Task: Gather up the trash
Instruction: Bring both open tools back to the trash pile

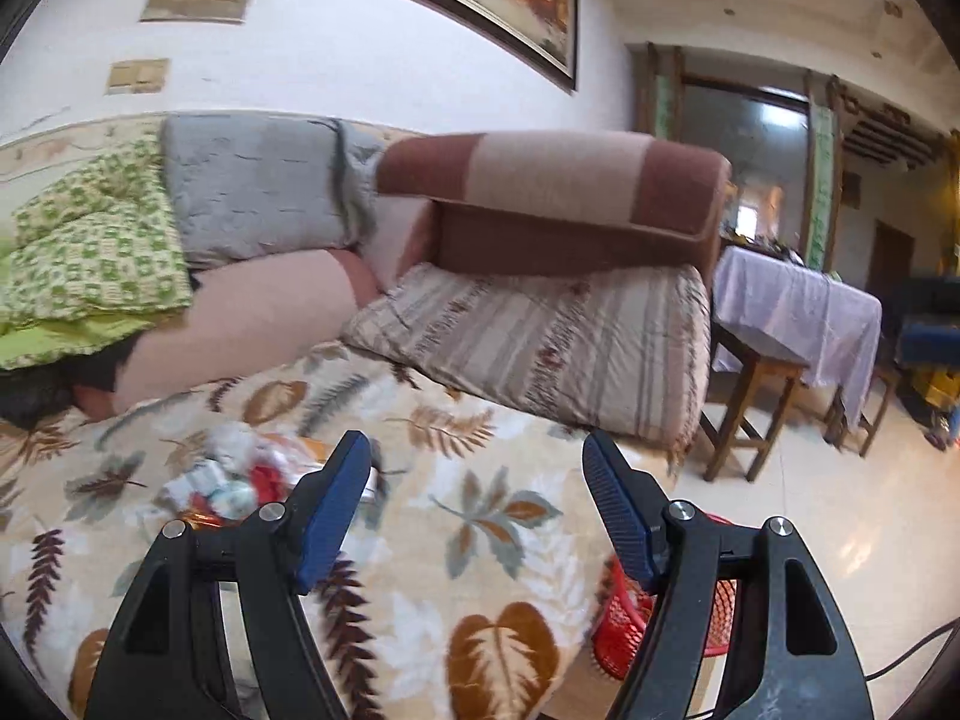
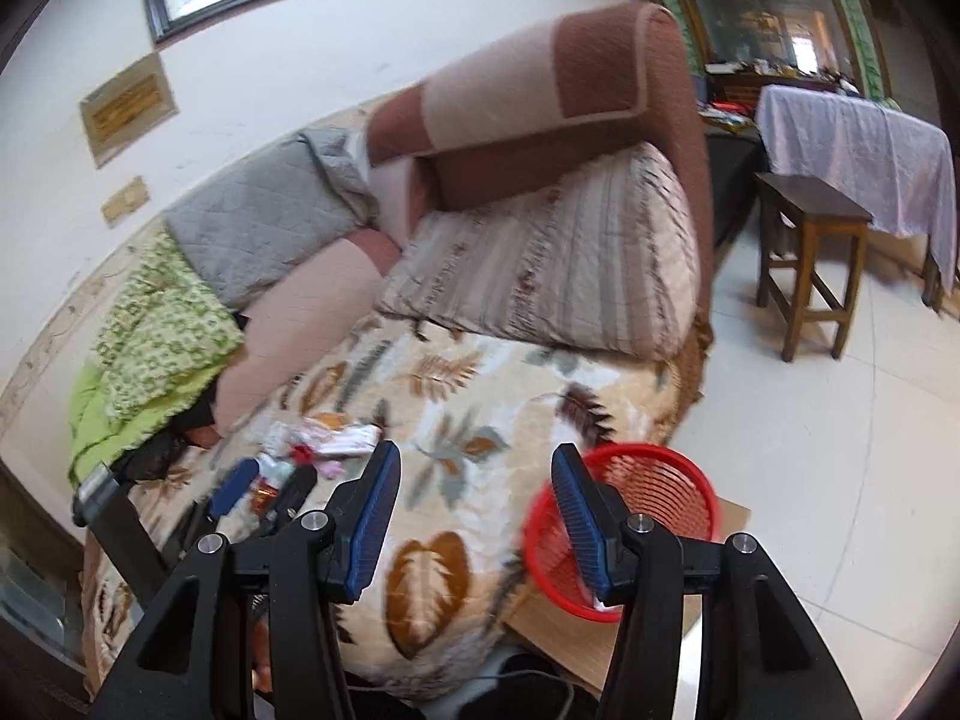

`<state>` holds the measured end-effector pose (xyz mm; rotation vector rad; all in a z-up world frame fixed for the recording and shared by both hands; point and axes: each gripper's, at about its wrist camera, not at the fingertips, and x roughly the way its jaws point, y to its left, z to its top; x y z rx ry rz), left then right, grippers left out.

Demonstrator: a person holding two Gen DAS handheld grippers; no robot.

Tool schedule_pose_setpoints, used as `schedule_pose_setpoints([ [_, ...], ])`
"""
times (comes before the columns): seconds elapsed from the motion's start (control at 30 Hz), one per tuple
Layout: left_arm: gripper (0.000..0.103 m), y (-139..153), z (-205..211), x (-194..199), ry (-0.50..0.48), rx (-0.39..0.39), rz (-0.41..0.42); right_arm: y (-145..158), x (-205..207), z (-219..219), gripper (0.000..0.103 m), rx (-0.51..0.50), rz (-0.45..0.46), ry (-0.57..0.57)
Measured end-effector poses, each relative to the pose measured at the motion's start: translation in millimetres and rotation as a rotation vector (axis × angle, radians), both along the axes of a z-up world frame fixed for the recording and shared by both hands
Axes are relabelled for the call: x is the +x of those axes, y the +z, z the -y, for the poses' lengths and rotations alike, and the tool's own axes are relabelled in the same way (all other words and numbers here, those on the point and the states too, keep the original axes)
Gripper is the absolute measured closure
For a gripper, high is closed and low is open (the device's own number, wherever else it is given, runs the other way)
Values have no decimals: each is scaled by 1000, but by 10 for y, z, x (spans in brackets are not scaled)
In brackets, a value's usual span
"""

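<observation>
A pile of crumpled wrappers and paper trash (image 1: pixel 240 474) lies on the leaf-patterned blanket (image 1: pixel 456 540) of the sofa; it also shows in the right wrist view (image 2: pixel 324 444). My left gripper (image 1: pixel 477 468) is open and empty, just right of the pile; it also shows in the right wrist view (image 2: pixel 264 483) beside the trash. My right gripper (image 2: pixel 474 477) is open and empty, above the blanket. A red mesh basket (image 2: pixel 648 498) stands on a board by the sofa's edge, behind my right finger; its lower part shows in the left wrist view (image 1: pixel 624 624).
A striped cushion (image 2: pixel 552 276) and brown sofa arm (image 2: pixel 570 78) lie beyond the blanket. Green and grey bedding (image 2: pixel 168 324) is piled at the left. A wooden stool (image 2: pixel 810 264) and a cloth-covered table (image 2: pixel 864 150) stand on the tiled floor at the right.
</observation>
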<state>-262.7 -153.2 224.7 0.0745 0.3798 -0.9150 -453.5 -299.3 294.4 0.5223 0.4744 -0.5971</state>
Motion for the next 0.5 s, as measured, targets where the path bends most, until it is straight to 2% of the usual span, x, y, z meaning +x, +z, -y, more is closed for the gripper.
schedule_pose_setpoints([
  [0.23, 30, 229, -448, 112, 62, -76, -6, 644, 127, -463, 46, -52, 100, 67],
  [0.37, 30, 302, -618, 91, 70, -88, 8, 788, 127, -664, 46, -78, 116, 88],
  [0.5, 30, 343, -741, 30, 69, -82, 17, 701, 146, -735, 46, -54, 103, 89],
])
